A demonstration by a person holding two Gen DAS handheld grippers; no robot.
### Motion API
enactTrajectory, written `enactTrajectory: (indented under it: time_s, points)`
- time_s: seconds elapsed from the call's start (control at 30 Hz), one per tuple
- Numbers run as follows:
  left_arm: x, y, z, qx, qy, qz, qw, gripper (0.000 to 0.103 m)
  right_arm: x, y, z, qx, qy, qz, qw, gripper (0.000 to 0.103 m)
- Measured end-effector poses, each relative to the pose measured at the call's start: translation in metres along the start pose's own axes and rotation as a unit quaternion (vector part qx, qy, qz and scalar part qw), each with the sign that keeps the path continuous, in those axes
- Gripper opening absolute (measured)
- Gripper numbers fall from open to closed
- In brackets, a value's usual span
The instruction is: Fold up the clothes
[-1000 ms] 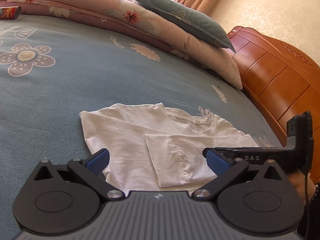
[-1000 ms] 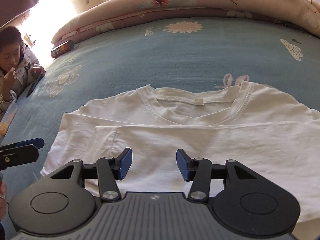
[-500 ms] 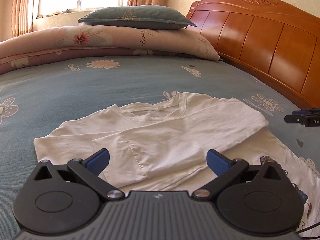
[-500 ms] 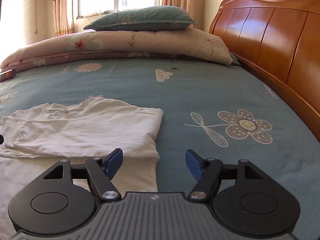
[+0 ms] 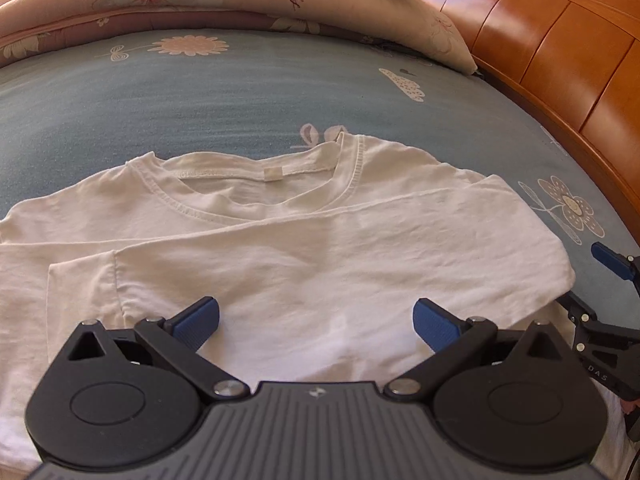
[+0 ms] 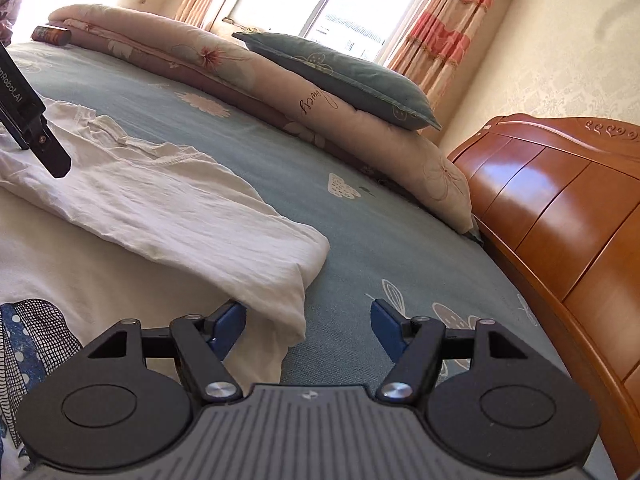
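A white T-shirt (image 5: 304, 248) lies on the blue bedsheet (image 5: 200, 96), collar away from me, with a sleeve and one side folded over its front. My left gripper (image 5: 316, 320) hovers open above the shirt's lower middle, nothing between its blue pads. In the right wrist view the folded edge of the shirt (image 6: 224, 236) ends just ahead of the right gripper (image 6: 308, 322), which stands open over the shirt's corner and the sheet. The right gripper (image 5: 608, 280) also shows at the right edge of the left wrist view. A printed pattern (image 6: 28, 344) shows on the cloth at the lower left.
A rolled floral quilt (image 6: 248, 76) with a grey-blue pillow (image 6: 340, 76) on it lies along the far side of the bed. The wooden headboard (image 6: 560, 216) rises on the right. A dark can (image 6: 52, 34) lies far left. The left gripper's body (image 6: 28, 120) crosses the upper left.
Both cameras have swung and dropped closer to the shirt. The left gripper now faces the collar from above the shirt's middle; the right one sits low at the folded right edge. Both stay open.
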State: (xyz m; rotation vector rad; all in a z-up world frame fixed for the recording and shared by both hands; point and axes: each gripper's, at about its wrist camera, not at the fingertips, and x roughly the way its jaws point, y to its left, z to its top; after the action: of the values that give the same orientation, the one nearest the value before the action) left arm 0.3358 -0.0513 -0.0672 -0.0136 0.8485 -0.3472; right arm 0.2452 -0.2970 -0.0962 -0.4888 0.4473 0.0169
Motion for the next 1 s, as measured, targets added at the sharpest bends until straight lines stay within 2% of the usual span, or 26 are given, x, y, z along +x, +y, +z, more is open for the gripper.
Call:
enactTrajectory:
  time_s: [0.07, 0.2, 0.23, 0.3, 0.37, 0.47, 0.6, 0.67, 0.73, 0.93, 1.0]
  points:
    - [0.011, -0.005, 0.004, -0.008, 0.012, 0.004, 0.9999, 0.102, 0.000, 0.002, -0.002, -0.008, -0.003, 0.006, 1.000, 0.042]
    - [0.006, -0.030, 0.027, 0.012, 0.006, -0.030, 0.9995, 0.102, 0.000, -0.002, -0.002, -0.009, -0.008, 0.015, 1.000, 0.042]
    - [0.007, -0.037, 0.035, 0.011, 0.005, -0.048, 0.9988, 0.102, 0.000, -0.003, -0.002, -0.008, -0.009, 0.018, 1.000, 0.042]
    - [0.013, -0.054, 0.051, 0.002, 0.008, -0.098, 0.9951, 0.102, 0.000, -0.005, -0.002, -0.004, -0.008, 0.029, 1.000, 0.035]
    - [0.023, -0.073, 0.065, -0.009, 0.014, -0.149, 0.9887, 0.102, 0.000, -0.004, -0.002, -0.004, -0.002, 0.039, 0.999, 0.016]
    - [0.045, -0.105, 0.080, -0.030, 0.026, -0.223, 0.9739, 0.102, -0.001, -0.002, -0.003, -0.004, 0.006, 0.041, 0.999, 0.011]
    - [0.078, -0.137, 0.083, -0.056, 0.069, -0.281, 0.9556, 0.102, -0.001, -0.004, -0.004, 0.004, 0.011, 0.046, 0.999, 0.010]
    - [0.090, -0.148, 0.082, -0.057, 0.076, -0.290, 0.9524, 0.102, -0.001, -0.005, -0.005, 0.009, 0.014, 0.049, 0.999, 0.010]
    - [0.103, -0.156, 0.081, -0.065, 0.092, -0.284, 0.9522, 0.102, -0.001, -0.006, -0.005, 0.012, 0.017, 0.050, 0.999, 0.010]
    - [0.130, -0.169, 0.082, -0.076, 0.103, -0.276, 0.9525, 0.102, 0.000, -0.009, -0.008, 0.026, 0.024, 0.054, 0.998, 0.009]
    - [0.120, -0.170, 0.083, -0.065, 0.102, -0.275, 0.9538, 0.102, 0.000, -0.008, -0.009, 0.025, 0.025, 0.053, 0.998, 0.009]
